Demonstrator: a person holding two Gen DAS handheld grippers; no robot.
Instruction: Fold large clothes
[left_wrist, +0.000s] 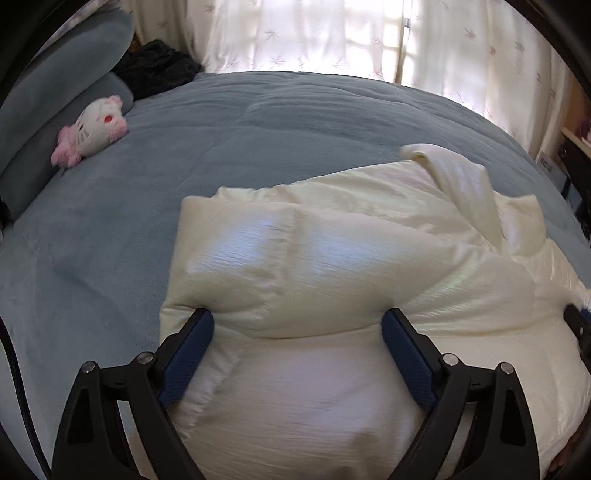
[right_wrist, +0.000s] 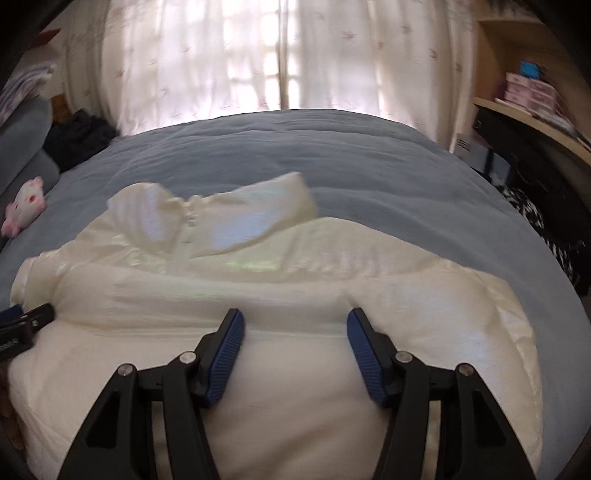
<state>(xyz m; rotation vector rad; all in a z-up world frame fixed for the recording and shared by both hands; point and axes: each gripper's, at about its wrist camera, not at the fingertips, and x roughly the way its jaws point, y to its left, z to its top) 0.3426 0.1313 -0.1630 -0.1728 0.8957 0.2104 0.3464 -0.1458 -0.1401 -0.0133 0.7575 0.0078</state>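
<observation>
A large cream-white puffy jacket (left_wrist: 332, 258) lies on the blue bed (left_wrist: 240, 129), folded over itself with its collar at the far side. It also shows in the right wrist view (right_wrist: 258, 266), collar (right_wrist: 192, 218) toward the back. My left gripper (left_wrist: 297, 325) is open, its jaws spread wide over the jacket's left folded part, holding nothing. My right gripper (right_wrist: 294, 325) is open over the jacket's near middle fold, holding nothing. The right gripper's tip shows at the right edge of the left wrist view (left_wrist: 578, 325); the left gripper's tip shows at the left edge of the right wrist view (right_wrist: 26, 321).
A pink and white plush toy (left_wrist: 92, 129) lies by blue pillows (left_wrist: 55, 74) at the left. Dark clothing (left_wrist: 155, 66) sits at the bed's far left corner. Curtains (right_wrist: 258, 55) hang behind the bed. A wooden shelf (right_wrist: 528, 92) and black-and-white fabric (right_wrist: 543, 229) are at the right.
</observation>
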